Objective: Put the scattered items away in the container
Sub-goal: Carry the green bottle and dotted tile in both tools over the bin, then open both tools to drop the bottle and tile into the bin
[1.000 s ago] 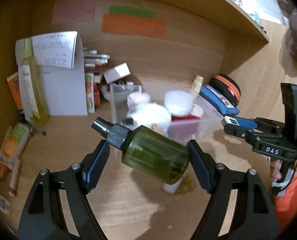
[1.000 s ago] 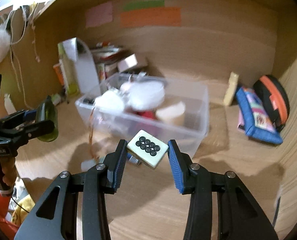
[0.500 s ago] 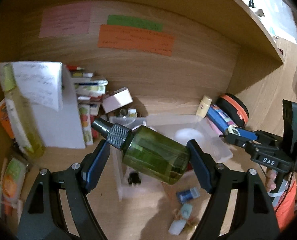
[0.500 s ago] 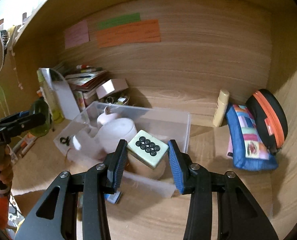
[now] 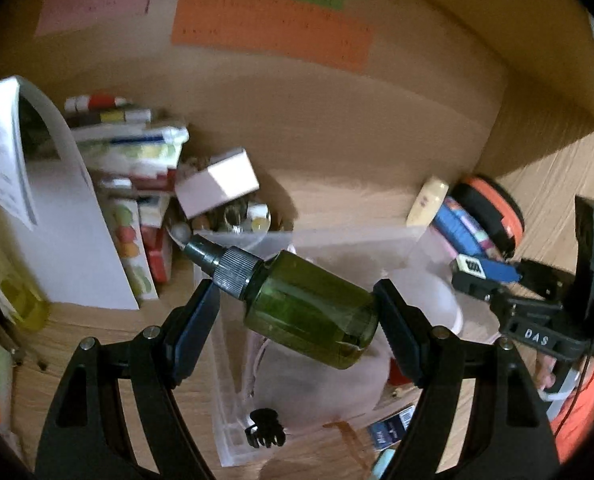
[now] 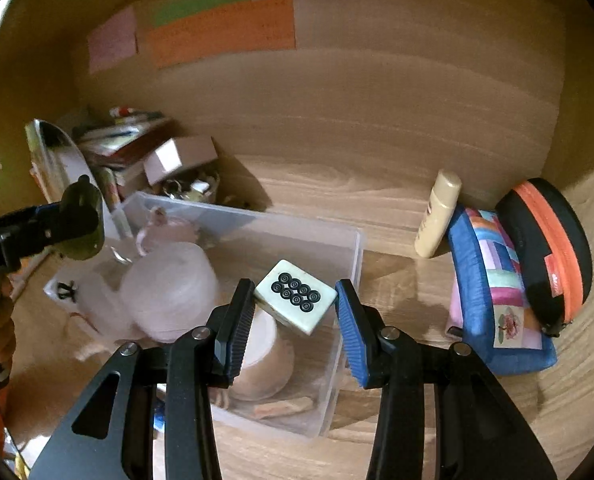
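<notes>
My left gripper [image 5: 297, 304] is shut on a green spray bottle [image 5: 305, 304] with a black cap and holds it above the clear plastic container [image 5: 225, 420]. My right gripper [image 6: 295, 300] is shut on a pale mahjong tile [image 6: 295, 296] with black rings, above the same container [image 6: 353, 248]. The container holds white round pads [image 6: 169, 288], a pinkish cup [image 6: 261, 356] and a black hair clip [image 5: 265, 432]. The left gripper with its bottle also shows at the left of the right wrist view [image 6: 77, 224]. The right gripper with its tile shows at the right of the left wrist view [image 5: 473, 266].
Stacked boxes and books [image 5: 137, 152] and a white paper [image 5: 57, 232] stand at the back left. A cream tube [image 6: 437, 216], a blue patchwork pouch [image 6: 493, 280] and a black-orange case [image 6: 549, 248] lie right of the container. Small items [image 5: 389, 428] lie on the wooden surface in front.
Both grippers have moved forward and over the container, still holding the bottle and the tile. The container now lies right beneath them.
</notes>
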